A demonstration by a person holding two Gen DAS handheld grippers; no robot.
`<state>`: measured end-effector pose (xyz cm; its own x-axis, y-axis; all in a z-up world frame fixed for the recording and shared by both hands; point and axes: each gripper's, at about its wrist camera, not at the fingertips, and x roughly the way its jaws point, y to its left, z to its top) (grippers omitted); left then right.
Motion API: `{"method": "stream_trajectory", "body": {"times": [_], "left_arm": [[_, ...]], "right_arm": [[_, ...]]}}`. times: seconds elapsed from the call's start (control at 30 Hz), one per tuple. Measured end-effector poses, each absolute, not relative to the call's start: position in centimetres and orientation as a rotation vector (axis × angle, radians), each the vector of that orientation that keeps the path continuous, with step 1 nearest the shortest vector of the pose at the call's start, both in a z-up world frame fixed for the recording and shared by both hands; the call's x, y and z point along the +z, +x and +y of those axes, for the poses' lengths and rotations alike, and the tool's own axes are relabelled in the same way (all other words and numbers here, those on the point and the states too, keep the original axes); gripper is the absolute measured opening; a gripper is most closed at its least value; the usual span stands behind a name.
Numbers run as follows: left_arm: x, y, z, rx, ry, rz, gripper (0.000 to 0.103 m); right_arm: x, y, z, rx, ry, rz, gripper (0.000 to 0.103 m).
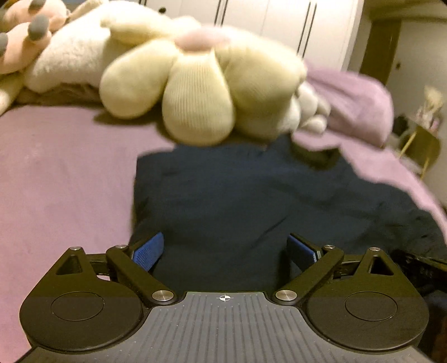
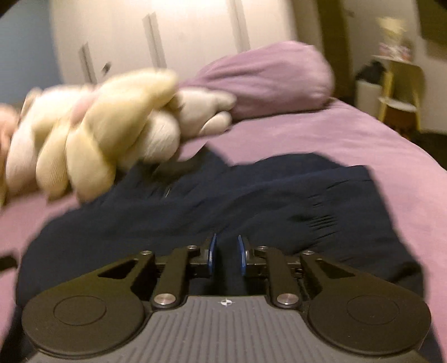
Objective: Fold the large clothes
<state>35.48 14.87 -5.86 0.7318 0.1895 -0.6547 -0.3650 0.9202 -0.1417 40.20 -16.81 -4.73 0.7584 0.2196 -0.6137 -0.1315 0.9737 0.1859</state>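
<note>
Left gripper (image 1: pixel 225 248): we see the jaws spread wide, blue pads (image 1: pixel 148 251) far apart, nothing pinched; dark cloth lies under and between them, but no pad presses it.

Right gripper (image 2: pixel 226 251): jaws nearly together, a narrow slot left between the blue pads. Dark fabric shows through the slot; we cannot tell whether a fold is caught there or merely lies behind.

Garment (image 1: pixel 237 195): a large navy piece, spread rumpled on the purple bedsheet (image 1: pixel 56 181). In both wrist views it starts right under the fingers and runs away ahead.

Key relation: for the left gripper the cloth lies straight ahead and off to the right, its left edge running away from just beside the left pad. For the right gripper it spreads to both sides, with a squared end (image 2: pixel 349 181) ahead to the right. We judge the long axis runs across, between the two hands; neither hand looks clearly nearer.

Next move, our guess: the wide-set left gripper needs an edge or corner before any fold.

Beyond the garment: a cream flower-shaped plush (image 1: pixel 195 92) rests touching its far edge, and could snag a lifted edge.

Farther: a purple pillow (image 2: pixel 265 75), then white wardrobe doors (image 1: pixel 265 19).
</note>
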Motion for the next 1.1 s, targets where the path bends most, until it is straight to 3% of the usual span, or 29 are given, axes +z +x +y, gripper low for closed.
{"method": "stream_trajectory", "body": {"times": [0.17, 0.37, 0.5, 0.7, 0.77, 0.93, 1.1], "left_arm": [[-8.7, 34.2, 15.1, 0.312, -0.194, 0.693, 0.101], [-4.2, 32.4, 16.7, 0.323, -0.318, 0.641, 0.098], [-2.8, 35.7, 15.8, 0.341, -0.320, 0.607, 0.098], [-6.3, 41.5, 13.2, 0.381, -0.208, 0.639, 0.098], [-7.7, 42.4, 13.0, 0.405, -0.151, 0.624, 0.102], [-9.2, 43.1, 14.4, 0.363, -0.164, 0.595, 0.103], [-9.4, 42.9, 14.8, 0.348, -0.178, 0.587, 0.103]], "right_arm": [[-8.9, 39.4, -16.4, 0.191, 0.041, 0.695, 0.011], [-7.9, 39.3, -17.7, 0.221, 0.064, 0.754, 0.010], [-5.4, 40.2, -17.6, 0.184, 0.124, 0.698, 0.011], [-7.1, 45.2, -14.4, 0.192, 0.043, 0.737, 0.010], [-8.9, 45.7, -14.5, 0.189, 0.000, 0.691, 0.008], [-9.8, 47.1, -15.2, 0.134, -0.082, 0.622, 0.000], [-10.2, 48.4, -16.4, 0.136, -0.052, 0.621, 0.000]]}}
